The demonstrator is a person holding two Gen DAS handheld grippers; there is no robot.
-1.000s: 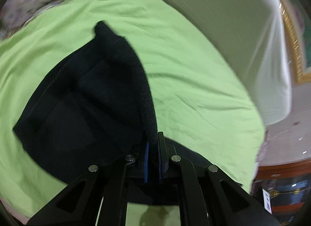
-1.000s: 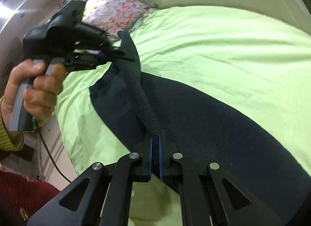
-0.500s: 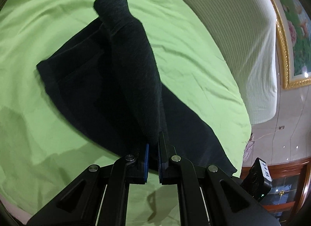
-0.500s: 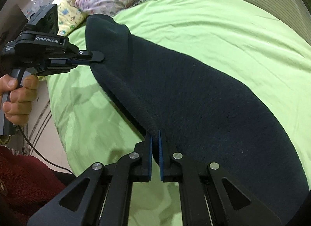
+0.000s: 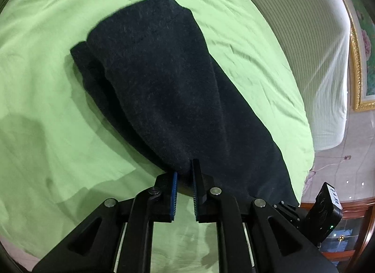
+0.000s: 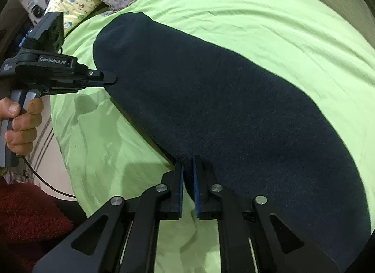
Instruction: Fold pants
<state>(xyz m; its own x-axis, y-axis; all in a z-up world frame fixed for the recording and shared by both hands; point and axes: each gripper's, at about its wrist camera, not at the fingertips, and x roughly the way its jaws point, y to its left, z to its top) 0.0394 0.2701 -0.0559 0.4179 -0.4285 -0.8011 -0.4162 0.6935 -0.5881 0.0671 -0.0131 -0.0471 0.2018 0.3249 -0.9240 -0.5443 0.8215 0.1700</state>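
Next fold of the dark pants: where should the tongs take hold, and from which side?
Judging by how they lie, grip the pants at the near long edge, where the layers stack over the green sheet, coming in low from that side; both tongs look slightly parted.

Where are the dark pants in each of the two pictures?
Left wrist view: the dark pants fill the middle, running from upper centre down to the left gripper, whose jaws stand slightly apart at the cloth's edge.
Right wrist view: the pants stretch from upper left to lower right, their near edge at the right gripper.
Shared landmark: the green sheet lies under the pants in both.
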